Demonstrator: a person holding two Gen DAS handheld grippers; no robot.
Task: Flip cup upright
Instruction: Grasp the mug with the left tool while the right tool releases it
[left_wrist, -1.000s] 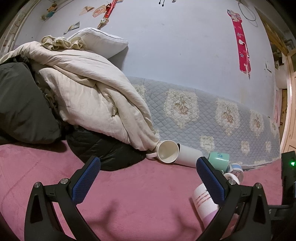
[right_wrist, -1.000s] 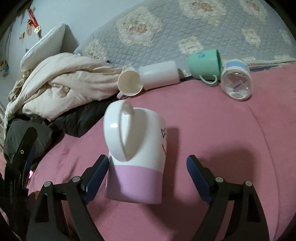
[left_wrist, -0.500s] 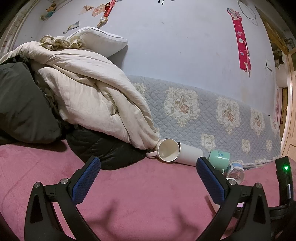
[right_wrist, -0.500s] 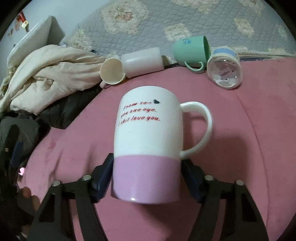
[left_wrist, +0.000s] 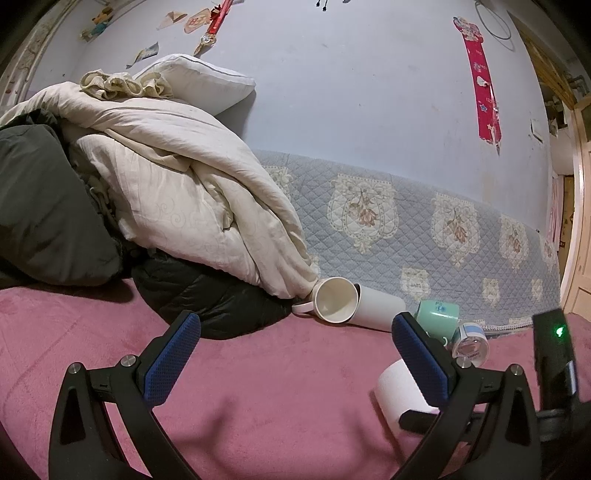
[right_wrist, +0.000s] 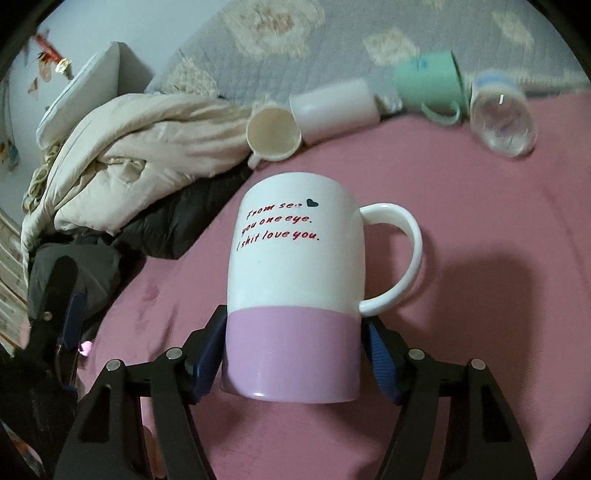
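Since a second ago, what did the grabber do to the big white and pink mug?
The right gripper closed its fingers on the white and pink ceramic mug, clamping the pink band. The mug turned, so its red writing faces the camera and its handle points right. The open left gripper and the tipped cream cup stayed put.

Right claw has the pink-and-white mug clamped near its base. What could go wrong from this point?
1. The right claw pinches only the pink band at the mug's base, so the glazed body may slip or pivot while it is turned.
2. The pink blanket looks soft, so the mug might tip once released.
3. The handle sticks out sideways and could catch the blanket.
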